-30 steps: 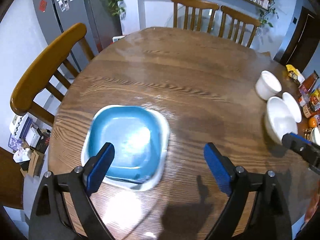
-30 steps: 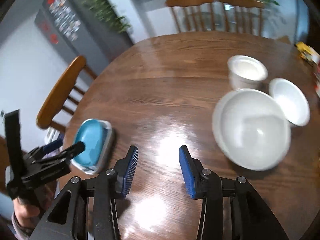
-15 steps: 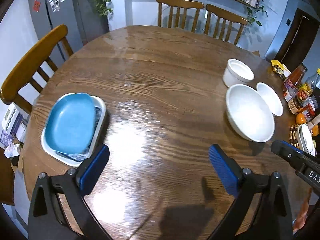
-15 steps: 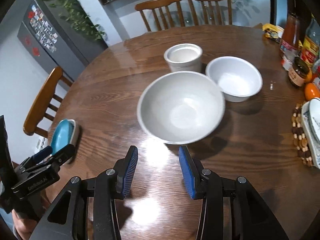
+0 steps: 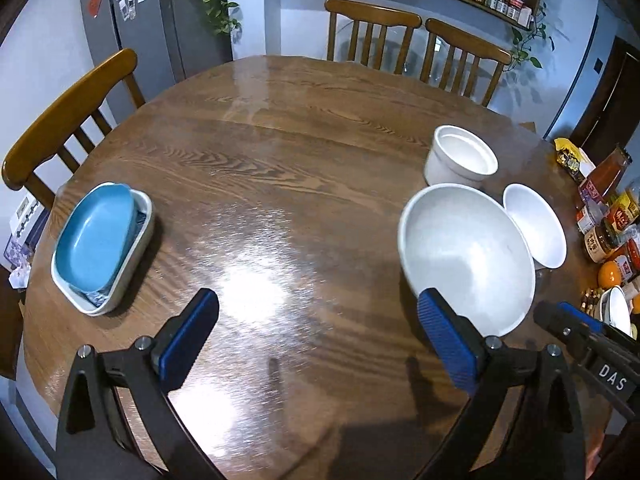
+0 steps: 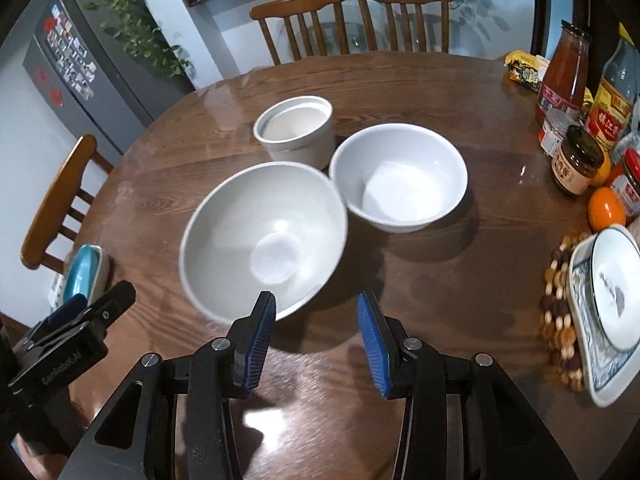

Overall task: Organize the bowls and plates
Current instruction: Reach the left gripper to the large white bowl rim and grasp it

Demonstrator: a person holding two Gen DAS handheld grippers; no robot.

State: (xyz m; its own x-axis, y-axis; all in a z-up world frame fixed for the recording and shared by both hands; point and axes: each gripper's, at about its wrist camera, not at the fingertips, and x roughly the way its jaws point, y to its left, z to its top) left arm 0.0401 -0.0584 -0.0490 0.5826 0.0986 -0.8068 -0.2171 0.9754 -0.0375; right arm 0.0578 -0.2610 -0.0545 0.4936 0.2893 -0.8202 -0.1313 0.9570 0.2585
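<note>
A blue plate (image 5: 94,236) lies stacked in a white dish (image 5: 136,248) at the table's left edge. Three white vessels cluster at the right: a large bowl (image 5: 466,254) (image 6: 262,236), a smaller bowl (image 5: 534,224) (image 6: 398,178) and a straight-sided cup (image 5: 460,156) (image 6: 296,126). My left gripper (image 5: 316,332) is open wide over bare table, its right finger just in front of the large bowl's near rim. My right gripper (image 6: 316,340) is open with nothing between its pads, close in front of the large bowl. A white plate on a patterned dish (image 6: 614,280) rests at the far right.
Sauce bottles, jars (image 6: 576,160) and an orange (image 6: 606,208) crowd the table's right edge, beside a beaded trivet (image 6: 558,312). Wooden chairs (image 5: 68,116) stand at the left and far sides. A grey fridge (image 5: 132,12) stands behind.
Both grippers have swung to the right across the table, away from the blue plate stack and toward the white bowls. The left gripper's jaws stand a little wider than before.
</note>
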